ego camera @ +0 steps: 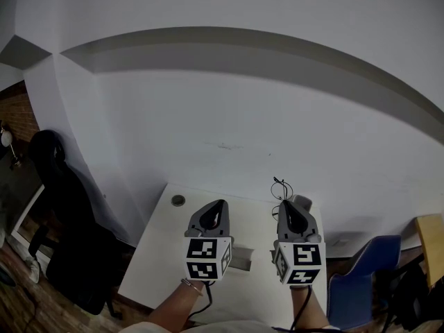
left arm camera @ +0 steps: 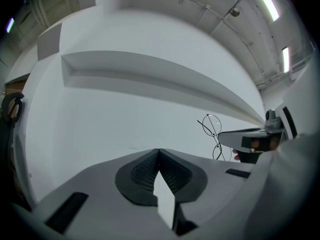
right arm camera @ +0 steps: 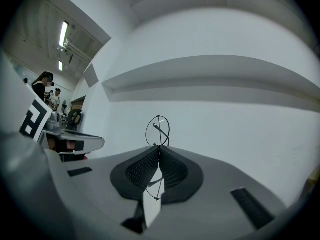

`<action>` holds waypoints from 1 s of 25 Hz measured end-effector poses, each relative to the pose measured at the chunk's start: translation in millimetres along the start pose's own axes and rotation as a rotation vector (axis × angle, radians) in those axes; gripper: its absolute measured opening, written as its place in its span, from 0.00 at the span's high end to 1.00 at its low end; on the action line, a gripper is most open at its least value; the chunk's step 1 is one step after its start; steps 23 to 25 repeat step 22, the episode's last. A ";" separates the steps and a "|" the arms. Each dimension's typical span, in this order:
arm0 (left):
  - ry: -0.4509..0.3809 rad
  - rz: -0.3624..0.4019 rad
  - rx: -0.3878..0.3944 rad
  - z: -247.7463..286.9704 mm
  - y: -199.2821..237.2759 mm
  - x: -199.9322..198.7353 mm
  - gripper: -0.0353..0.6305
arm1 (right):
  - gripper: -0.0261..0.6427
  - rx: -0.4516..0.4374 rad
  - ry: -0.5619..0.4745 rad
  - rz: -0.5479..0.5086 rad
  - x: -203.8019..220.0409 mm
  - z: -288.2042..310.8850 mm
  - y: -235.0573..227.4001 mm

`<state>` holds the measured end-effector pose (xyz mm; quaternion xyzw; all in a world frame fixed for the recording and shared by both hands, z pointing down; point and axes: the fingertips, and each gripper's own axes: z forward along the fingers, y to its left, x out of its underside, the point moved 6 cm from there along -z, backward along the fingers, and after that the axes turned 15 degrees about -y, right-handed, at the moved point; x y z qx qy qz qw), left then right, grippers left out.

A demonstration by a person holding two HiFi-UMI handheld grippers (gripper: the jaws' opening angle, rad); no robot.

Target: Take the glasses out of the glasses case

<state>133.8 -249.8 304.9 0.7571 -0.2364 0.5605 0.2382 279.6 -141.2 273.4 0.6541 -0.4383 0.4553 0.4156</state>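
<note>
White wall, plain, fills the background of all three views. White table stands against it, with a black chair to its left and a blue chair to its right.

Left gripper, raised above the table. The left gripper view shows its jaws pressed together with nothing between them.

Right gripper, raised level with the left one and just beside it. Its jaws are clamped on the glasses. One round lens stands above the pads and the other hangs below them, so the grip seems to fall near the bridge.

Glasses, thin dark wire, are held in the air well above the tabletop and clear of any case.

Grey object lies on the table between the two grippers. It is probably the glasses case, but the marker cubes cover most of it.

Small round item sits near the table's far left corner; its kind cannot be made out.

Hazards, as judged from this position:
- The hold is a narrow pinch on slender wire, so a quick swing or tilt could let the frame pivot or slip out and fall to the table.
- A harder squeeze could bend the bridge.
- The left tool is closed and cannot support the frame.
</note>
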 end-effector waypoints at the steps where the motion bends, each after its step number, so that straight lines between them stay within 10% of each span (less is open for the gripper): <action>1: 0.000 0.000 -0.001 0.1 0.4 -0.1 0.92 | 0.91 0.001 0.000 0.005 0.2 0.2 0.0; 25: 0.013 -0.008 -0.010 -4.6 2.0 5.7 0.92 | 0.91 0.010 0.006 -0.006 8.6 -7.5 -5.2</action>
